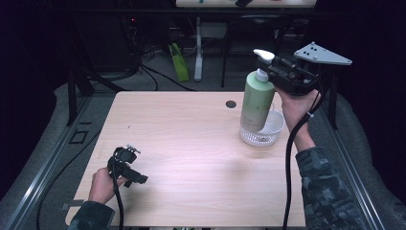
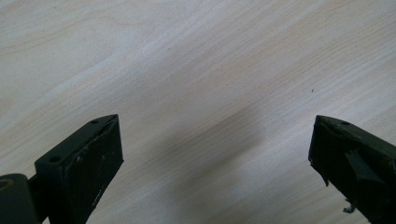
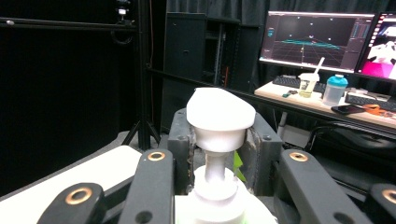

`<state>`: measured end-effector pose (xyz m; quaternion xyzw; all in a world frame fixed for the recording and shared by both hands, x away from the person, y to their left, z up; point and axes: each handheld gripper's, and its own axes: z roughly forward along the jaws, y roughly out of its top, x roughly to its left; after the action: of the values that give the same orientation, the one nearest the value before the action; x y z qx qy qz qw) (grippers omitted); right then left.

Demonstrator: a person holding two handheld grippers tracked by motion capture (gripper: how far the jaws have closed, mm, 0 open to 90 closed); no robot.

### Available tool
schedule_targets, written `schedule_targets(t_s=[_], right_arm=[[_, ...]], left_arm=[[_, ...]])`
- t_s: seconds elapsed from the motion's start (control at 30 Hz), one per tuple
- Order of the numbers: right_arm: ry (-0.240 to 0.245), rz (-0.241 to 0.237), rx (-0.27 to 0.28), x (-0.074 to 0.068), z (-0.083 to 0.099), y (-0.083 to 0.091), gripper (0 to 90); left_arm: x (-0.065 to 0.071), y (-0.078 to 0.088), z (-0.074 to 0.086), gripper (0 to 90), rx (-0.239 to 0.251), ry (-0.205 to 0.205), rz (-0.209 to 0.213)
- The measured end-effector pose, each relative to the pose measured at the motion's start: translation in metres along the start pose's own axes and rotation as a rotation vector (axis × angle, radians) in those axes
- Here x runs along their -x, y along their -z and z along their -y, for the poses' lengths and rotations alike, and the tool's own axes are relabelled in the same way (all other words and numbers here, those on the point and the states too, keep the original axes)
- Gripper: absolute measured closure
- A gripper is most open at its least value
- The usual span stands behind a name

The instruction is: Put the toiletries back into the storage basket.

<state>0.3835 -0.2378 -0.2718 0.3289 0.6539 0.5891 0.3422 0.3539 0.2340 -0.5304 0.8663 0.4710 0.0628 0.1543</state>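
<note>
**Right tongs clamped on the pump of a green bottle; left tongs spread over bare wood**

Your right gripper [image 1: 271,64] is closed on the white pump head [image 3: 220,114] of the green pump bottle [image 1: 257,99]. In the right gripper view the two dark pads stand on either side of the smooth, rounded head, with its narrow white stem below them. The bottle is a tall, matte, pale-green cylinder. It hangs upright near the bench's far right corner, its base in or just over a small round basket [image 1: 274,130] of white perforated plastic; whether it touches the basket cannot be told. A grey three-cornered plate caps this gripper.

Your left gripper [image 1: 129,168] rests low near the bench's near left corner. Its jaws stand wide apart with nothing between them, and their flat black pads [image 2: 95,161] are scuffed. Beneath them lies the bench [image 1: 191,158], a light wood-grain top with rounded corners and a dark round hole [image 1: 231,104] near its far edge.
</note>
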Motion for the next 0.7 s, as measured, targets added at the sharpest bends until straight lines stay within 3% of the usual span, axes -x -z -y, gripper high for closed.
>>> schedule_targets(t_s=[0.7], right_arm=[[-0.014,0.096,-0.03,0.028,0.005,-0.007,68.0]], left_arm=[[0.001,-0.001,0.0,2.9,-0.006,-0.004,0.002]])
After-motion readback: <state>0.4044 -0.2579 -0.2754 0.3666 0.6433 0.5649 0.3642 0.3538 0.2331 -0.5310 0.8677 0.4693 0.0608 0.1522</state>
